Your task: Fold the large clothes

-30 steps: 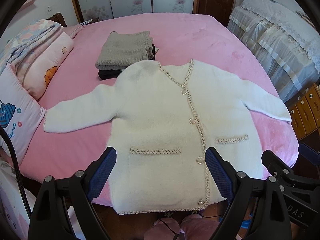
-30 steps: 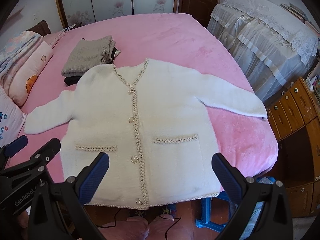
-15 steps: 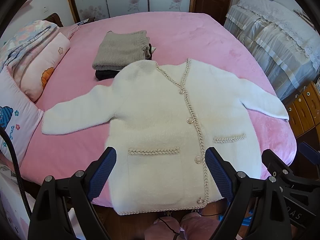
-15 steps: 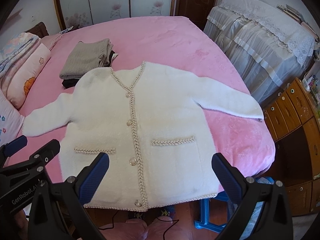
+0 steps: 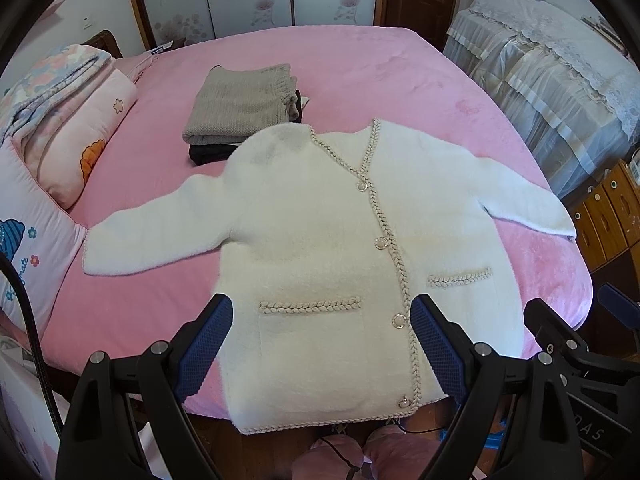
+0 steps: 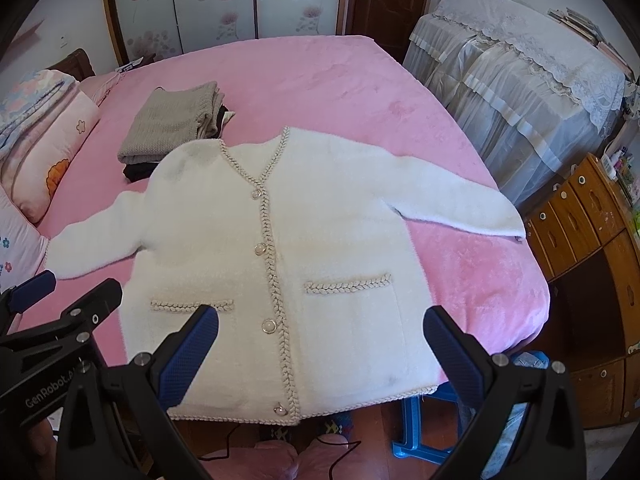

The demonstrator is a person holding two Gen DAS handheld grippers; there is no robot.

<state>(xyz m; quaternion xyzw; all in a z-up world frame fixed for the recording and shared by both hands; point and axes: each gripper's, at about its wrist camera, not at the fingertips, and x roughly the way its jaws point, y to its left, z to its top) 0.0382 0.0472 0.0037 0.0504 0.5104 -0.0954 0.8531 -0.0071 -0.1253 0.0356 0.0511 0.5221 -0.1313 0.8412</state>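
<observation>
Cardigan: a white fluffy cardigan lies spread flat, front up, on the pink bed; both sleeves stretch out to the sides and its hem hangs slightly over the near edge of the bed.
Trim: braided beige edging runs down the V-neck and front opening, along the hem and across 2 pocket tops; 4 round buttons sit along the placket, all fastened as far as can be seen.
Left gripper: the left gripper hovers above the lower left part of the cardigan, jaws spread wide, blue pads holding nothing and not touching the fabric.
Right gripper: the right gripper hovers above the lower right part near the hem, jaws likewise wide apart and empty.
Folded pile: a folded grey-beige knit rests on a dark garment just beyond the cardigan's left shoulder, which overlaps the pile's near edge.
Bedding: pillows and a folded floral quilt lie at the bed's left side.
Right side: furniture draped in a lace cover and a wooden drawer cabinet stand beside the bed.
Floor: a blue plastic stool shows below the hem.
</observation>
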